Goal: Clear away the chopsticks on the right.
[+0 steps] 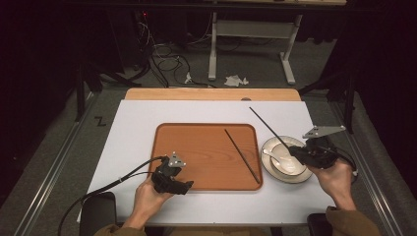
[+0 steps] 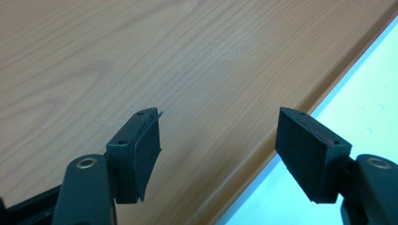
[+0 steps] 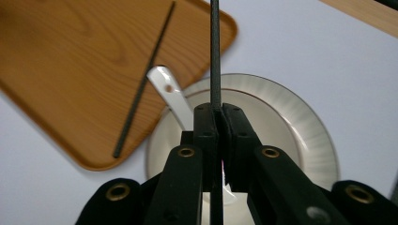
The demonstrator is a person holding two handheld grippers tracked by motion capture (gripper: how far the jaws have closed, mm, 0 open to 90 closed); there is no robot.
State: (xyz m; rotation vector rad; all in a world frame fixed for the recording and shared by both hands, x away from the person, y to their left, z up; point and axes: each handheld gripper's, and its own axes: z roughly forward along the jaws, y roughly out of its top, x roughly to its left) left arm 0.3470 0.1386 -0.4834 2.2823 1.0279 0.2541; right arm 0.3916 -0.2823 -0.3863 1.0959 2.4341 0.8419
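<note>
Looks like the chopsticks are getting moved onto the tray [image 1: 169, 132] one at a time. One chopstick [image 1: 242, 156] already lies across the tray's right half, slanting toward its near right corner. The second chopstick [image 1: 268, 127] is up off the desk [image 1: 133, 118], pinched in the right tool [image 3: 217, 108], jaws pressed tight on it. It hangs just right of the tray, over the plate [image 1: 268, 147] with the spoon [image 1: 273, 157] in its bowl, far end pointing up and away past the tray's far right corner.

So I'd say this is the carry step. Next move probably means swinging that stick left over the tray, lining it up beside the first one, lowering it flat and only then letting go, without clipping the spoon.

The left tool [image 2: 218, 140] is spread wide with nothing in it, hovering low over the tray's near left edge.
</note>
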